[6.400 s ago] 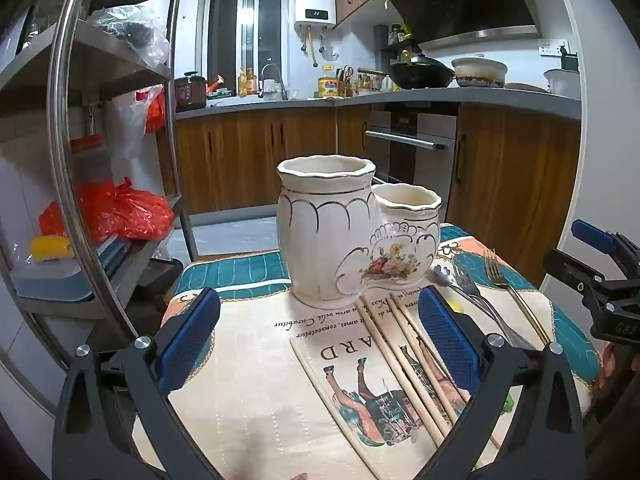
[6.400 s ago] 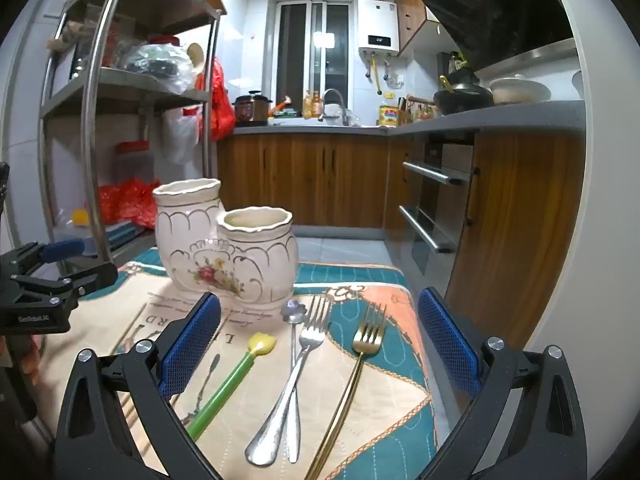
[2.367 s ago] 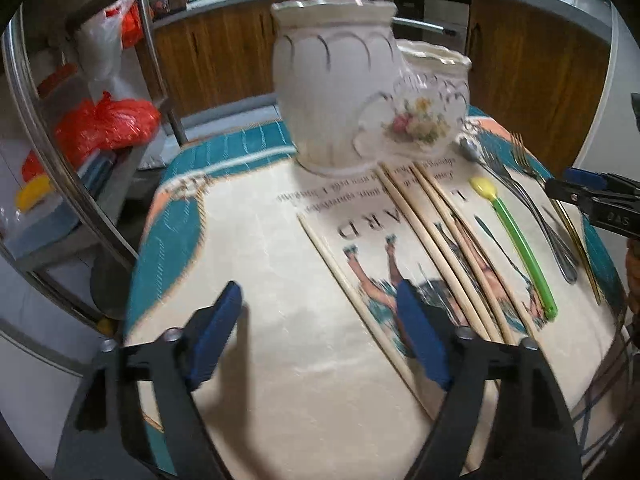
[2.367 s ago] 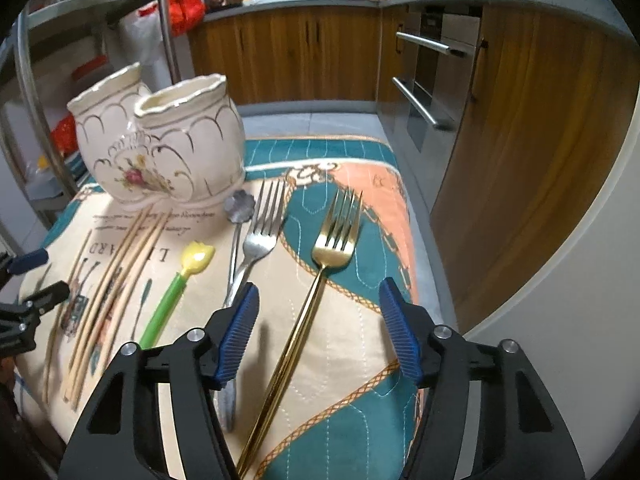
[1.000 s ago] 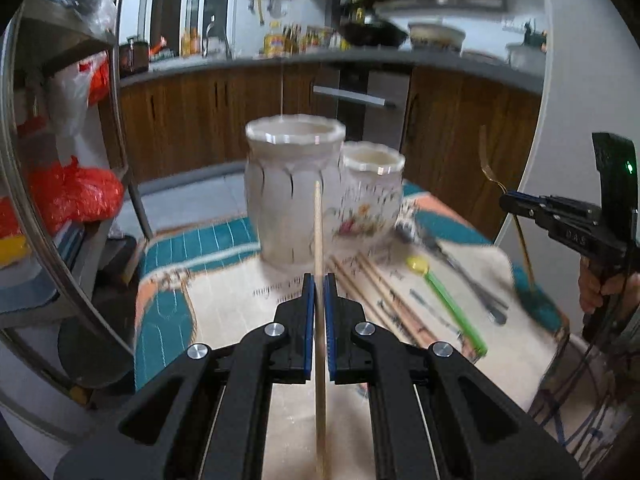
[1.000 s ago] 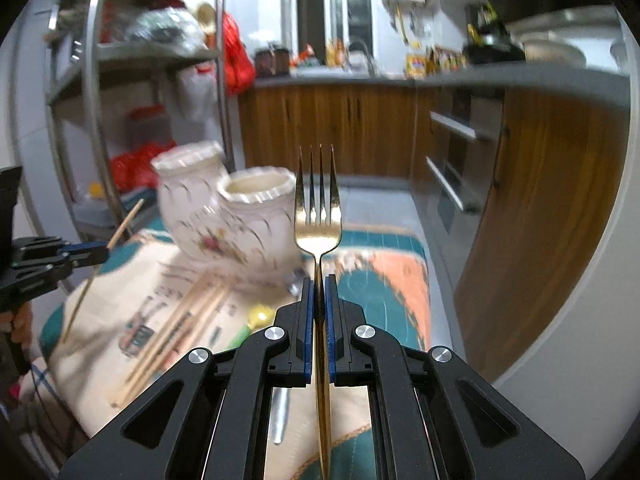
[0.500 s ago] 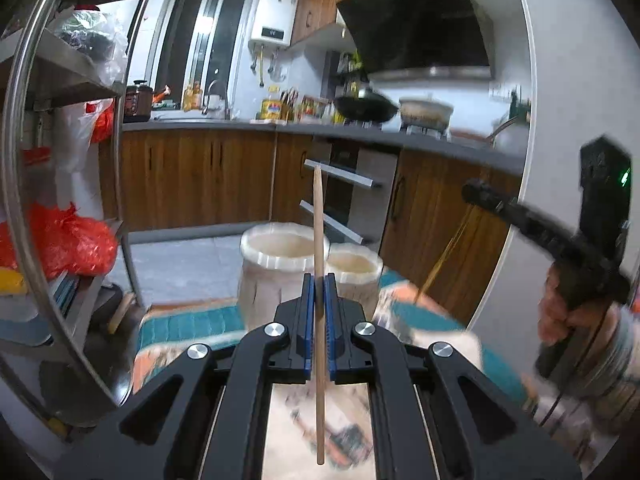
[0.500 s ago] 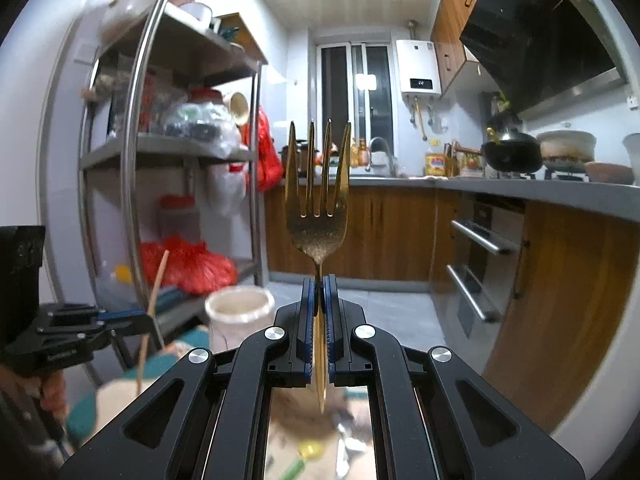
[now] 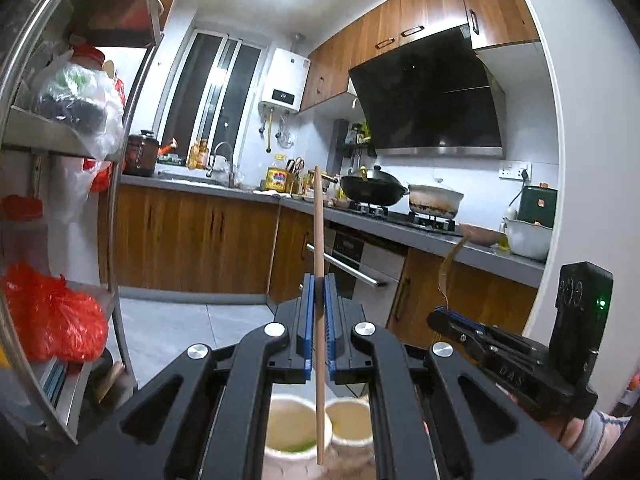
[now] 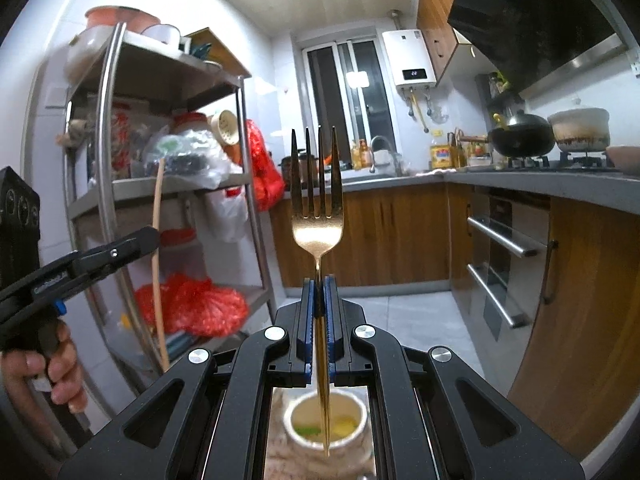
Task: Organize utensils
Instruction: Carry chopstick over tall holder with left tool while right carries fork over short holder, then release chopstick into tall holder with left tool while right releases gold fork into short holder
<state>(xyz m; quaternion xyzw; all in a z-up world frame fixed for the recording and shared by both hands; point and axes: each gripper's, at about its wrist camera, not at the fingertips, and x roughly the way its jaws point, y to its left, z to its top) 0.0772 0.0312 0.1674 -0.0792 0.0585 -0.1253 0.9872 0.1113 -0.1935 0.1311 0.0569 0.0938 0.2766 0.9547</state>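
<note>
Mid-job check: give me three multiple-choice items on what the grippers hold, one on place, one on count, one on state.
1. Where is the chopstick's lower tip?
A. Above the holder's mouths
B. On the stove
C. On the shelf

2. How many tines has the gold fork?
A. Two
B. Three
C. Four

3. The right gripper is:
A. Open, empty
B. Shut on the fork
C. Out of view

Answers: 1 A, the tip hangs over the ceramic holder; 2 C, four tines show; 3 B, blue pads clamp the handle.

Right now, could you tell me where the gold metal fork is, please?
The gold metal fork stands upright, tines up, clamped in the right tool at the centre of the right wrist view, its handle tip hanging over the cream ceramic holder.
</note>
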